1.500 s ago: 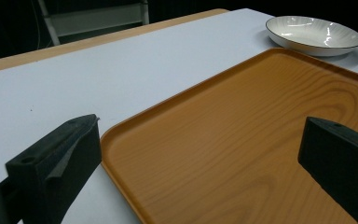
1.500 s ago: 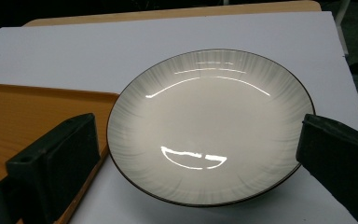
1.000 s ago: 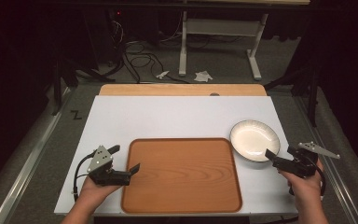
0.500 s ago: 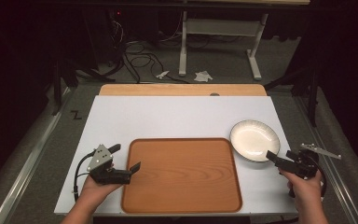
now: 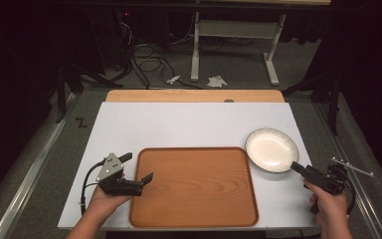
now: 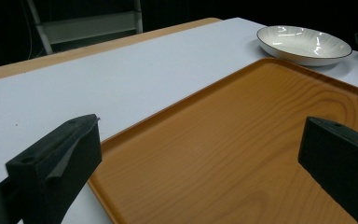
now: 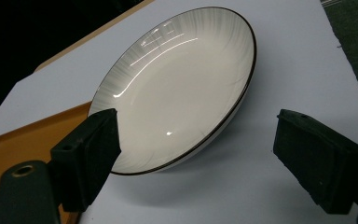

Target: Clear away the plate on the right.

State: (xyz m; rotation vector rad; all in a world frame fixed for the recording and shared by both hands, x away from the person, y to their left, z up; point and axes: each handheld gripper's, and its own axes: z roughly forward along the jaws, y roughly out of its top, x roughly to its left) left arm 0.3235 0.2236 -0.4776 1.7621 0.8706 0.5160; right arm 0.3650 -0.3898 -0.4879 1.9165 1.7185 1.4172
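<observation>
Right gripper (image 5: 298, 168) neared the one plate (image 5: 271, 150), jaws narrowing, still spread; left gripper (image 5: 146, 178) spread.

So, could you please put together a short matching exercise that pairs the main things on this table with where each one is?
Things:
1. white plate
2. wooden tray
3. left claw
4. right claw

Places:
A. in the middle of the white table's near half
B. at the tray's left edge, jaws open over its rim
C. on the table just past the tray's far right corner
D. at the plate's near right rim, jaws open, having just been closing, one above the rim and one below

Pairs: 1-C, 2-A, 3-B, 4-D
</observation>
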